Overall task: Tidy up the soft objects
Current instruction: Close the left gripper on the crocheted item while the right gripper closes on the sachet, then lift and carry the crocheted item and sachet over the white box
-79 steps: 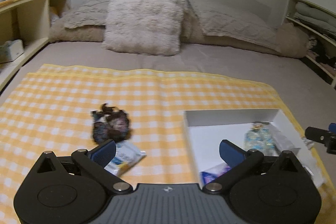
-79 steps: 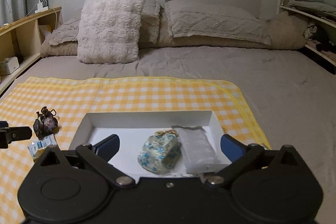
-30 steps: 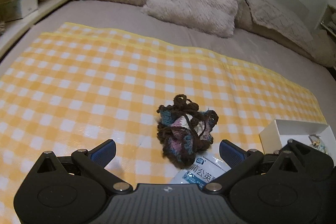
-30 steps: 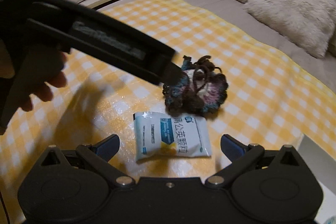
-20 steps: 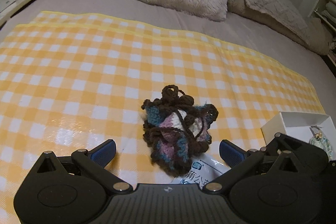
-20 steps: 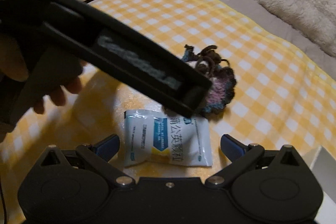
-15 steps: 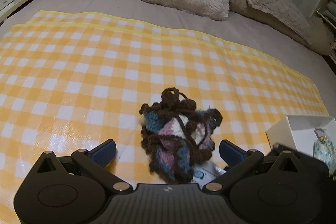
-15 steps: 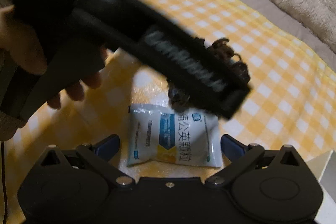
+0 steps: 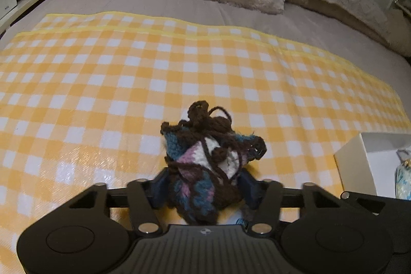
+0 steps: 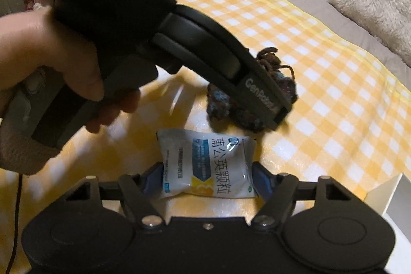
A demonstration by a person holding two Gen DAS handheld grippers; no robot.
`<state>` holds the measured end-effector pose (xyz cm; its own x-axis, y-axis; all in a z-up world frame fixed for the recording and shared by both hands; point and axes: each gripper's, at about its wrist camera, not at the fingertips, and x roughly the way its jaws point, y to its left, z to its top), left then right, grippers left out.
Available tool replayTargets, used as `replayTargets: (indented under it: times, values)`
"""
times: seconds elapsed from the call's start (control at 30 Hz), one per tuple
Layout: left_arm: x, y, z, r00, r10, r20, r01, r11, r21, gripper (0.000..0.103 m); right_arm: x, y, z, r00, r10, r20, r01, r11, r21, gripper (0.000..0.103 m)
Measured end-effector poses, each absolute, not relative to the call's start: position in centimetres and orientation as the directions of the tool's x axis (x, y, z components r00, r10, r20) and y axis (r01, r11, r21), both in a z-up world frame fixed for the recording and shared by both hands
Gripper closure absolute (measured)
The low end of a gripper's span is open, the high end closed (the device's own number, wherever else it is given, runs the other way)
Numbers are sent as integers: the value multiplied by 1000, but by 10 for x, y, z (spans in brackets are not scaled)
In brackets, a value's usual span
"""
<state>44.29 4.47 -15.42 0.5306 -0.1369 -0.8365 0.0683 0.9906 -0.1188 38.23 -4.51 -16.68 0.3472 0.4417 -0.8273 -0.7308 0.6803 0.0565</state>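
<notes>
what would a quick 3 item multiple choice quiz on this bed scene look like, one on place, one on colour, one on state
1. Where does the white packet lie?
A. inside the white box
B. on the checked cloth, between the right gripper's fingers
C. on the fluffy pillow

2. What colours is the cloth under the items?
A. yellow and white
B. blue and grey
C. plain green

3. What sits between the left gripper's fingers?
A. nothing
B. a glass bottle
C. the crocheted yarn bundle

Answers:
1 B: the packet lies on the cloth, with the right gripper closing around it.
2 A: yellow and white squares cover it.
3 C: the left gripper is closing with the yarn bundle between its fingers.
</notes>
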Motion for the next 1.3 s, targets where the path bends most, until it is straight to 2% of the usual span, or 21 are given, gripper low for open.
replayTargets:
  times: [0.17, 0.33, 0.63, 1.03, 1.3]
  values:
    - [431, 50, -145, 536, -111, -837, 33, 993, -110, 60, 377, -41, -163, 347, 424, -837, -731, 681, 41, 35]
    - [416, 65, -127, 573, -94, -814, -12, 992, -123, 60, 371, -43, -155, 369, 408, -835, -723, 691, 18, 37]
    - [385, 73, -91, 639, -103, -762, -36, 986, -163, 60, 361, -62, -114, 500, 425, -754, -637, 770, 12, 38]
    - [341, 72, -53, 707, -119, -697, -11, 984, -178, 60, 340, -105, -74, 646, 357, -674, -476, 879, 10, 38]
    - [317, 68, -32, 746, -130, -653, 19, 985, -174, 60, 328, -130, -47, 709, 345, -616, -388, 919, 69, 37]
